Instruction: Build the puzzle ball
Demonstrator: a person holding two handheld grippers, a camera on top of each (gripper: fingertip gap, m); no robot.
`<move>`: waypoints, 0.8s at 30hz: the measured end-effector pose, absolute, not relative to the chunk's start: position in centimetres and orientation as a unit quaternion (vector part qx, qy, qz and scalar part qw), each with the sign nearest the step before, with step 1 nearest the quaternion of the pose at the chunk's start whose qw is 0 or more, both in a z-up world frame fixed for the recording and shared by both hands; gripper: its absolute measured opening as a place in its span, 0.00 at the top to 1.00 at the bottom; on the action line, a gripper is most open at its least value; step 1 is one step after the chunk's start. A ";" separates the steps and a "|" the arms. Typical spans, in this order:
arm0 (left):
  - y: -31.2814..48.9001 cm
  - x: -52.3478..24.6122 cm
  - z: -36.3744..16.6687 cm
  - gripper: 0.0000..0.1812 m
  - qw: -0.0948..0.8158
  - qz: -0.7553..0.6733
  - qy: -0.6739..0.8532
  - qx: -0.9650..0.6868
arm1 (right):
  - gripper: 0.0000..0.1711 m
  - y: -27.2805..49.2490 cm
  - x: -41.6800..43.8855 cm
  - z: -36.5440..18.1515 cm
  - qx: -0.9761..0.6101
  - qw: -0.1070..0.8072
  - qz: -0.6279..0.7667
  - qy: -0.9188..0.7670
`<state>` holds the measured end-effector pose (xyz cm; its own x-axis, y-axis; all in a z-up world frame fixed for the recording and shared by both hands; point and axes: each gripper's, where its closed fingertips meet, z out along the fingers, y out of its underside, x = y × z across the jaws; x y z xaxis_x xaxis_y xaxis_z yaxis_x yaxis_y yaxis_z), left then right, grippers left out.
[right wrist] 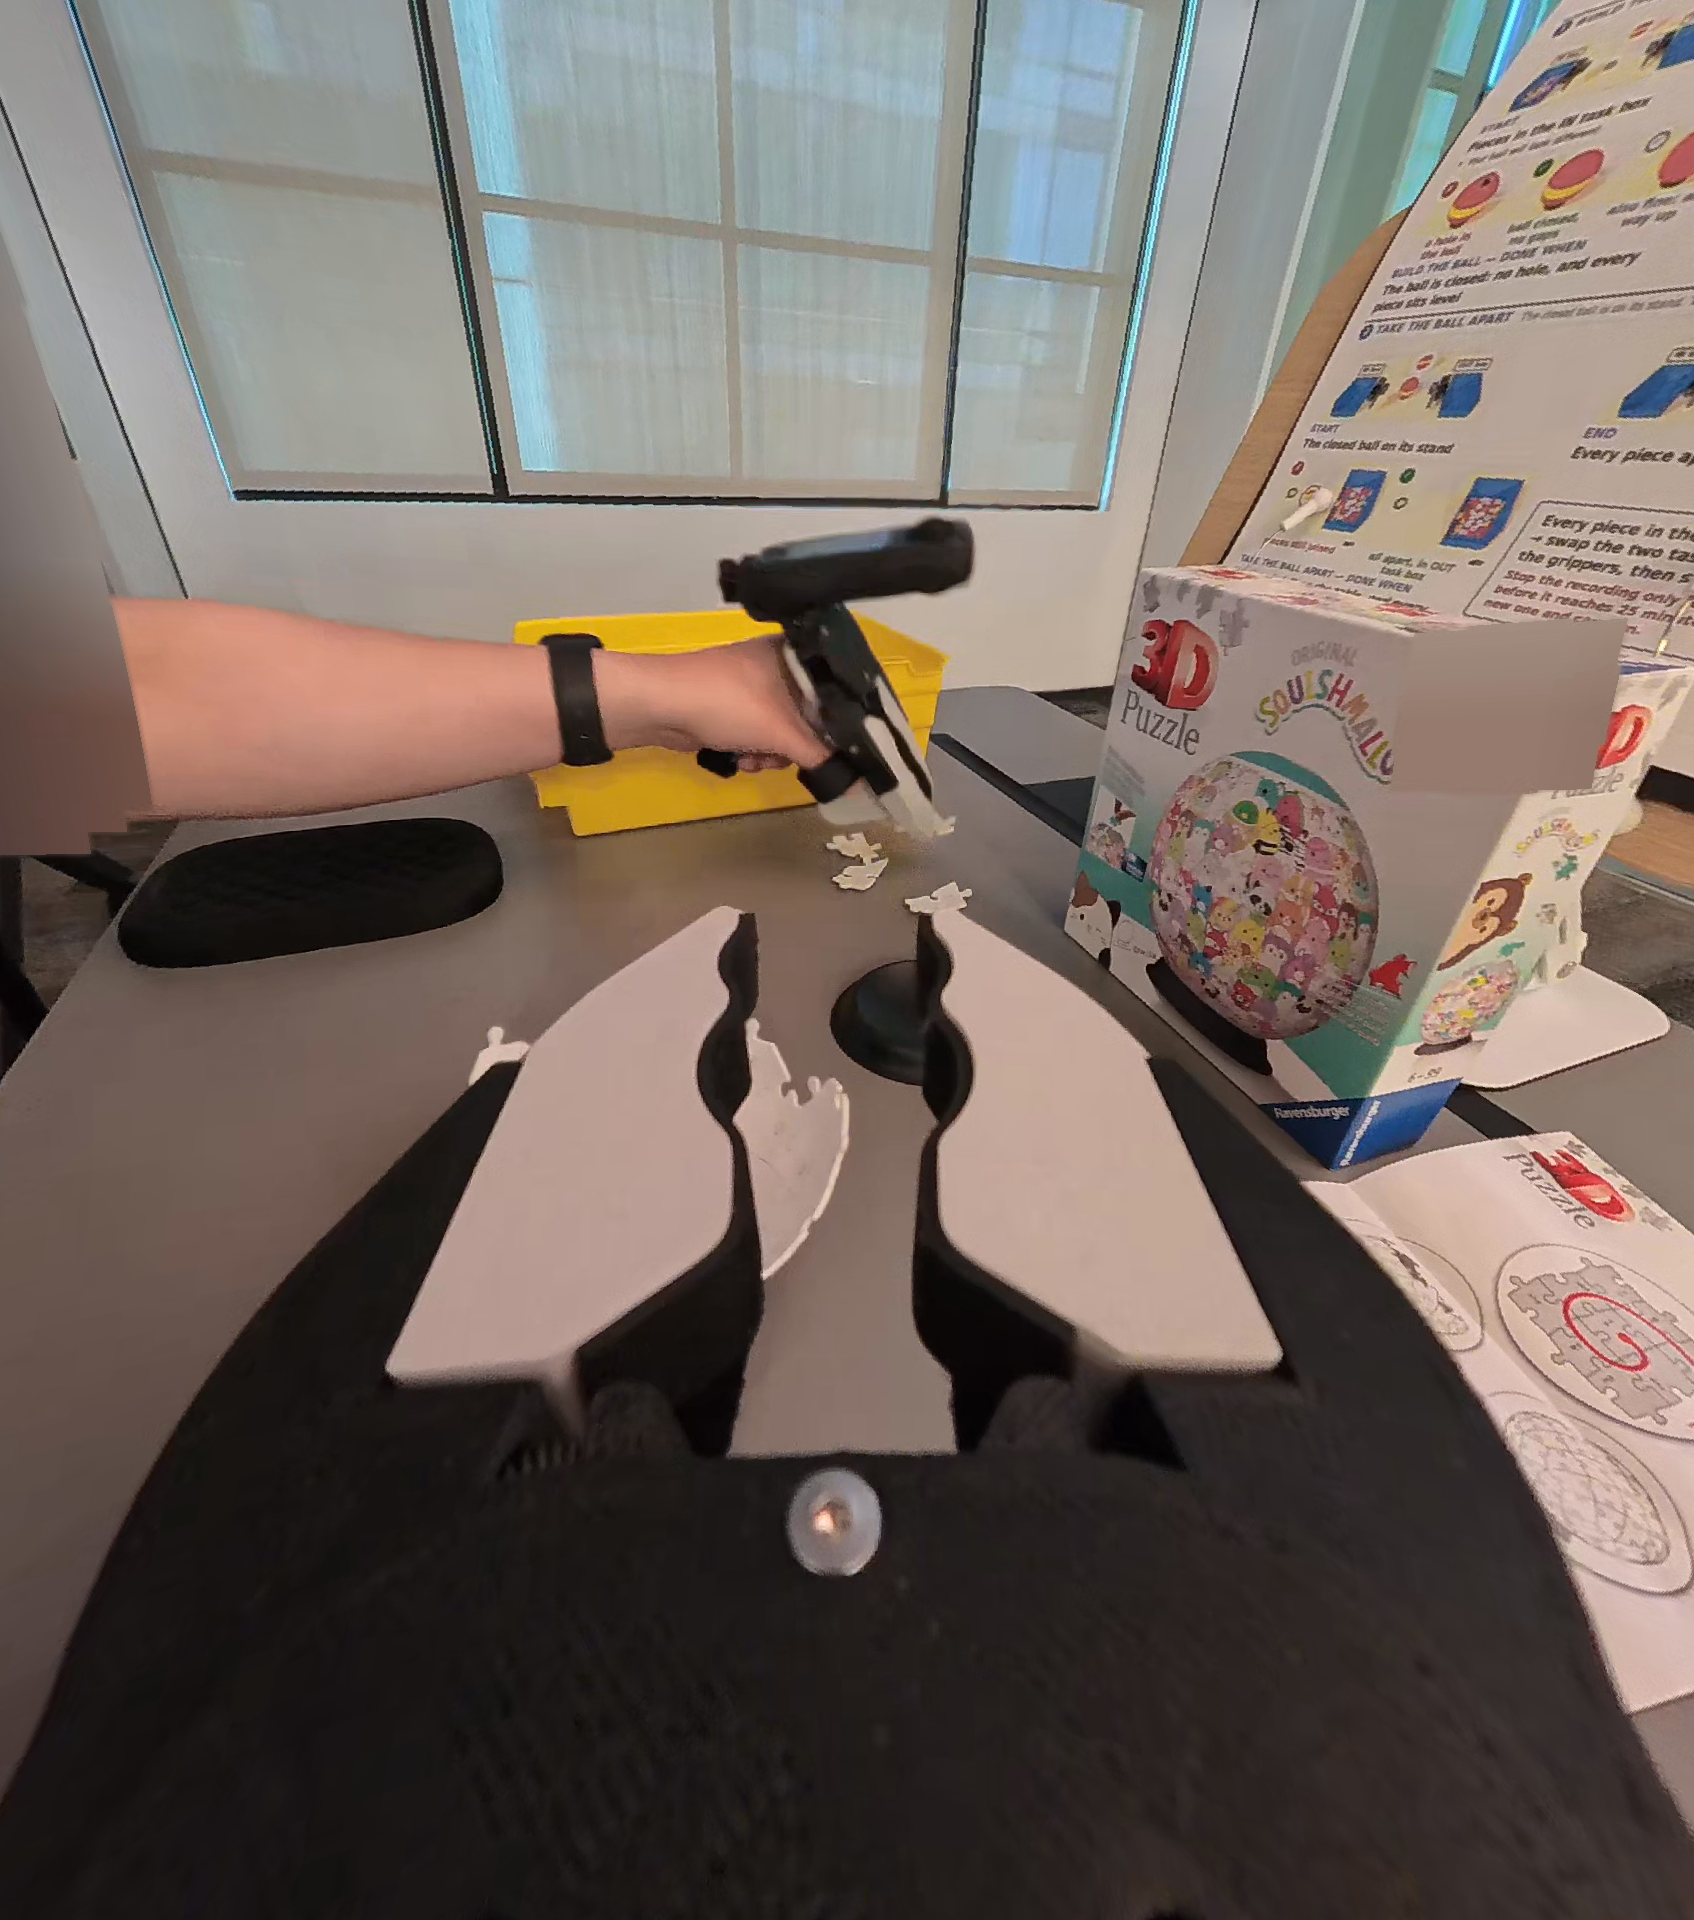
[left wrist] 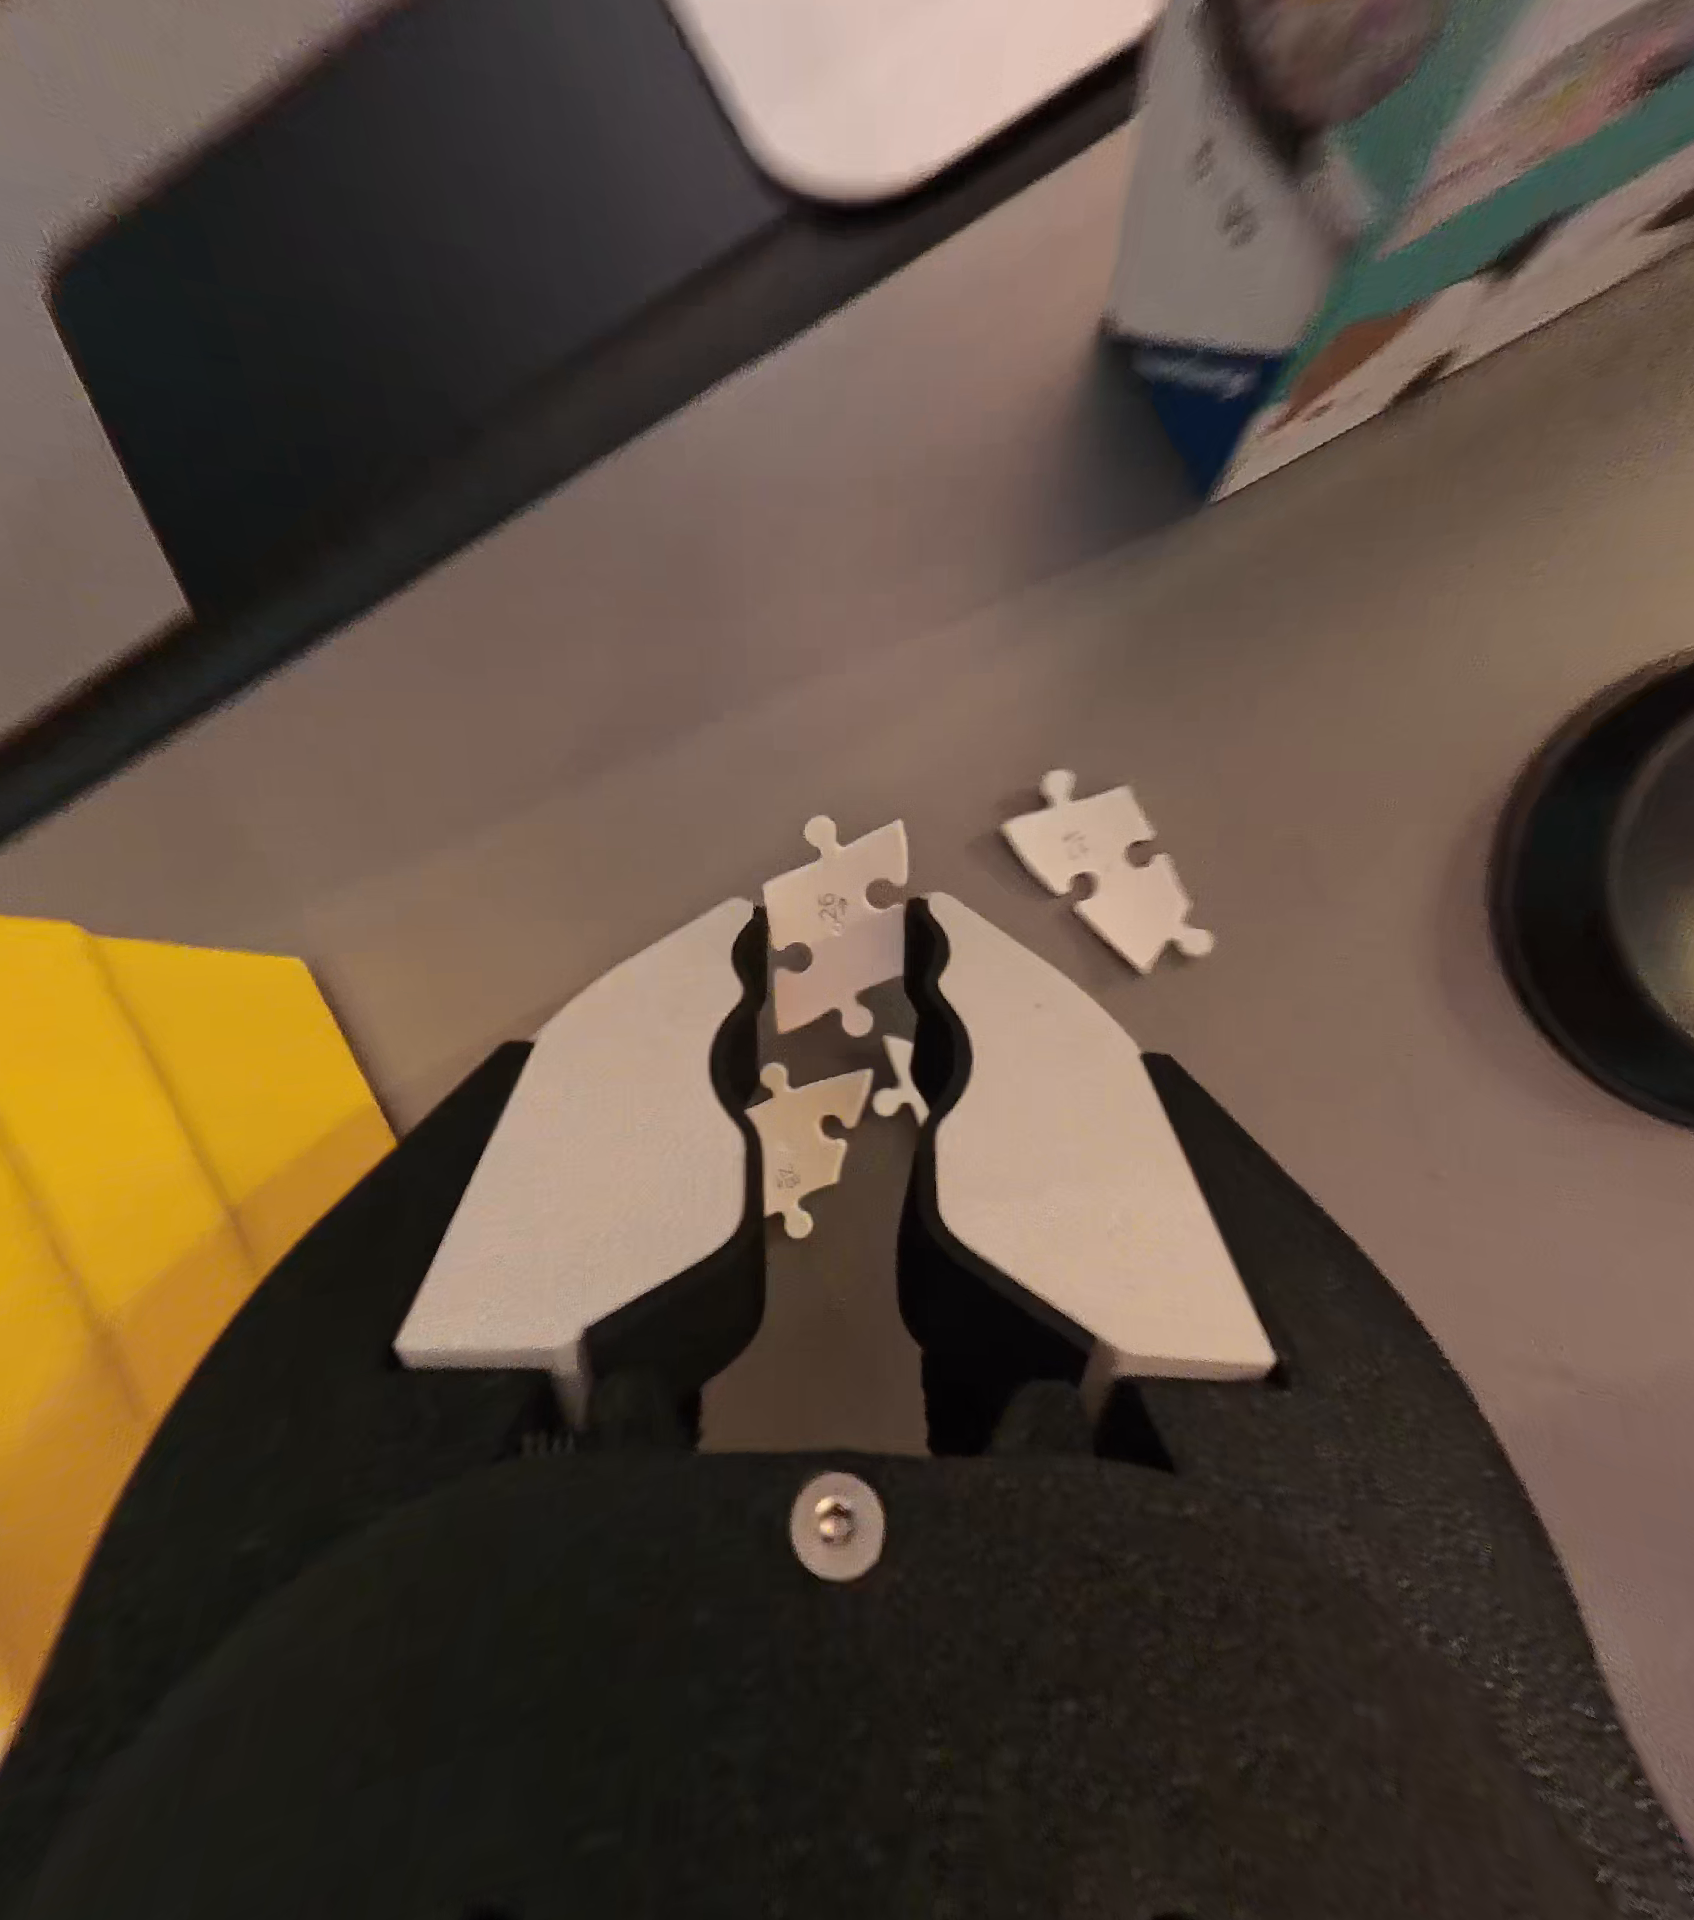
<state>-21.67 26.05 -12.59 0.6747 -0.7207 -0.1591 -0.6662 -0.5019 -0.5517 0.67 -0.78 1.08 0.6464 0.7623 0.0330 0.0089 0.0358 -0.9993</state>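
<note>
My left gripper [left wrist: 835,914] is shut on a white puzzle piece [left wrist: 838,930], held by its edges just above the grey table [left wrist: 1238,727]. Three more white pieces lie below: one to the right [left wrist: 1103,873], one under the left finger [left wrist: 807,1143], one partly hidden by the right finger [left wrist: 900,1091]. In the right wrist view the left gripper [right wrist: 926,821] hangs over these loose pieces [right wrist: 858,857]. My right gripper [right wrist: 838,925] is open and empty, over a curved section of joined white pieces [right wrist: 791,1143]. The black ball stand [right wrist: 884,1018] stands just beyond it.
The puzzle box [right wrist: 1290,883] stands at the right, with an instruction sheet [right wrist: 1601,1351] in front of it. A yellow bin [right wrist: 718,717] sits at the table's far edge, a black wrist pad [right wrist: 303,883] at the left. A person's arm [right wrist: 355,707] reaches across. About 40 cm separates my left fingertips from my right.
</note>
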 end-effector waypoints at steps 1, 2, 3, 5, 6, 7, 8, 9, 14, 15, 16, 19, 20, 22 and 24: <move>25.5 -21.2 -11.3 0.86 0.324 -0.051 0.417 -0.848 | 0.83 -0.7 0.7 0.9 -0.634 0.649 0.292 -0.302; 24.7 -20.6 -9.9 0.86 0.353 -0.056 0.436 -0.826 | 0.83 -0.6 0.8 0.7 -0.639 0.645 0.294 -0.298; 23.5 -19.8 -8.3 0.86 0.382 -0.065 0.460 -0.799 | 0.83 -0.3 0.9 0.5 -0.648 0.640 0.295 -0.290; 19.9 -17.8 -5.2 0.86 0.435 -0.085 0.513 -0.735 | 0.83 0.2 0.7 0.0 -0.670 0.618 0.313 -0.268; 17.7 -16.7 -3.8 0.86 0.452 -0.093 0.547 -0.699 | 0.84 0.3 0.4 -0.1 -0.675 0.609 0.327 -0.259; 15.3 -15.6 -2.7 0.86 0.463 -0.095 0.583 -0.660 | 0.85 0.5 0.2 -0.1 -0.683 0.601 0.334 -0.248; 12.9 -14.6 -1.8 0.86 0.476 -0.088 0.618 -0.620 | 0.85 0.9 0.0 0.0 -0.695 0.592 0.333 -0.236; 10.6 -13.5 -1.1 0.86 0.481 -0.080 0.653 -0.579 | 0.86 1.2 -0.4 0.2 -0.708 0.579 0.335 -0.228; 2.6 -9.7 -0.3 0.86 0.486 -0.027 0.758 -0.434 | 0.84 0.5 -4.7 1.3 -0.752 0.438 0.428 -0.243; 1.2 -9.0 -0.4 0.86 0.480 -0.045 0.770 -0.417 | 0.84 0.5 -5.2 1.5 -0.759 0.414 0.437 -0.248; -0.1 -8.6 -0.7 0.86 0.465 -0.066 0.784 -0.407 | 0.85 0.6 -5.5 1.7 -0.763 0.403 0.437 -0.252; -1.5 -7.9 -1.1 0.86 0.451 -0.062 0.804 -0.381 | 0.86 0.2 -6.3 0.9 -0.794 0.328 0.432 -0.276; -1.7 -7.8 -1.1 0.86 0.451 -0.059 0.807 -0.376 | 0.86 -0.4 -6.6 0.5 -0.802 0.296 0.434 -0.284; -2.5 -7.6 -1.2 0.86 0.440 -0.067 0.816 -0.368 | 0.86 -1.1 -7.2 0.0 -0.815 0.251 0.429 -0.298; -3.0 -7.5 -1.2 0.86 0.439 -0.070 0.821 -0.358 | 0.88 -1.4 -7.5 -0.6 -0.825 0.229 0.412 -0.311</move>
<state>-7.49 -3.02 -1.17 -0.3581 -0.6495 -0.6707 -0.5263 0.7338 -0.4296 -7.50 -1.41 -0.57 0.4677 0.7024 -0.5365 0.3248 -0.7011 -0.6348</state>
